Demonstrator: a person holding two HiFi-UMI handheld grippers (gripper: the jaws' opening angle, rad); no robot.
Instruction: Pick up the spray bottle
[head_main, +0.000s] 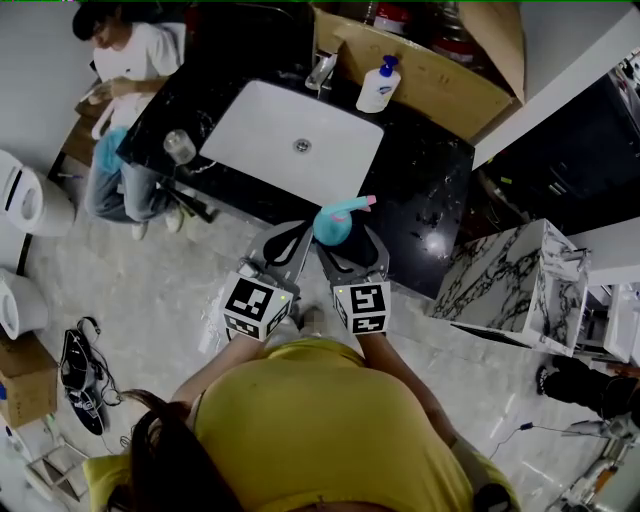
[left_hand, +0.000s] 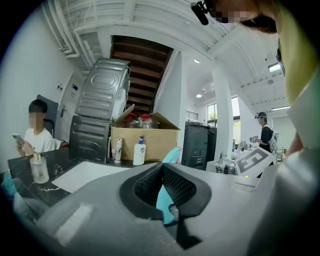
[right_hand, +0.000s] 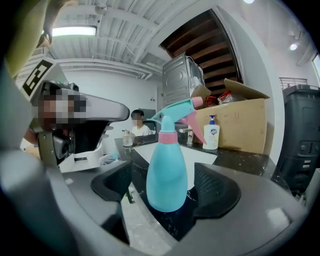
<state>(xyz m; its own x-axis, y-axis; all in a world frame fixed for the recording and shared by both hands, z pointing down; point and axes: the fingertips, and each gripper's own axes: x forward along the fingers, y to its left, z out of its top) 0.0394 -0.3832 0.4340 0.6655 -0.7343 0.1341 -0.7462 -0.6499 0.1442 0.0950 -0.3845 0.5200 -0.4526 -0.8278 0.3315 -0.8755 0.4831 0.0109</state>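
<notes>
Looks to me like the approach step is basically done, grab not made yet. The right gripper (right_hand: 167, 187) has its claw wide, one pad each side of the bottle (right_hand: 167, 172), w/ a gap on both sides afaict, so nothing's gripped. The bottle stands upright at the front edge of the black counter (head_main: 420, 190), just in front of the sink (head_main: 270, 130), right btwn the jaws.

The left gripper (left_hand: 162, 187) sits just beside it w/ its claw narrow, tips about together, holding nothing. You only see a sliver of teal past the pads.

Next move imo: squeeze the right jaws onto the fat lower body, then lift straight up. Needs to stay centred, bc it's close to the edge and a nudge from one pad could tip it off the counter.

The bottle itself: teal plastic, pear-ish body that's widest low down and tapers to the neck, pink collar (right_hand: 168, 137), teal head w/ a pink trigger (right_hand: 202, 122). Smooth and rounded, so prob a bit slippery. Can't tell how full it is.
</notes>
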